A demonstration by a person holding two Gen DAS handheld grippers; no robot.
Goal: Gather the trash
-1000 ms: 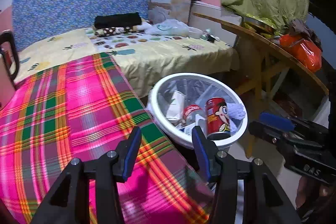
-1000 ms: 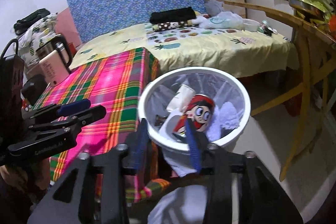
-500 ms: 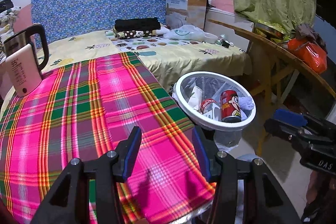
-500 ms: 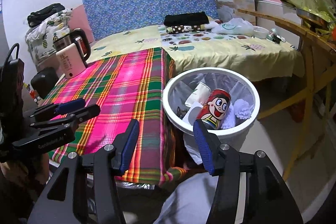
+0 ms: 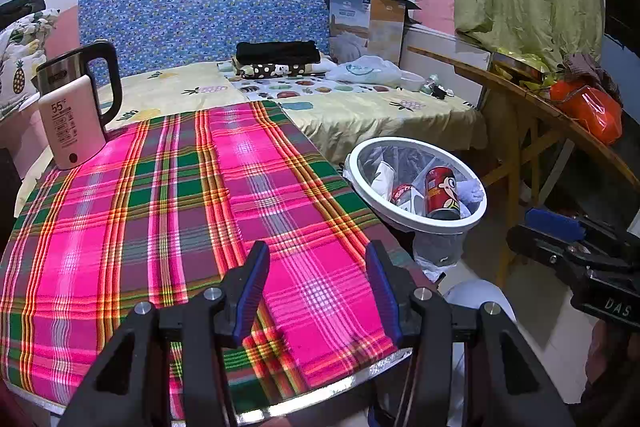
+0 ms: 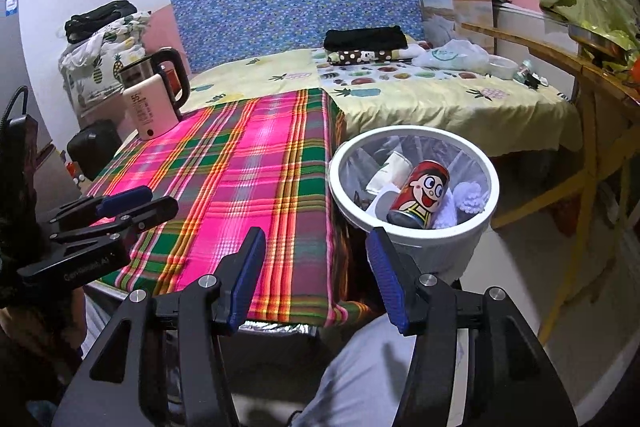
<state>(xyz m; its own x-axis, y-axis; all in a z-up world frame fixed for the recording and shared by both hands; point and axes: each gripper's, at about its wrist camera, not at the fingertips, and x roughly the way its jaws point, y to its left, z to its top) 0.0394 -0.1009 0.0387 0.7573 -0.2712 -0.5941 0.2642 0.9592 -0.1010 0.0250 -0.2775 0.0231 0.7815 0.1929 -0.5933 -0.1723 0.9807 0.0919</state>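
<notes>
Right hand-held gripper (image 6: 316,263) empty; bin (image 6: 416,227) contents half-hidden.

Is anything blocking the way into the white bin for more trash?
Nothing visible does. The bin stands beside the table with its top open; a red can and some paper lie inside. Both tools, left and right, are empty.

Right gripper (image 6: 316,275) jaws open wider, empty; both grippers draw back from the bin (image 6: 414,239) toward the table's near edge.
</notes>
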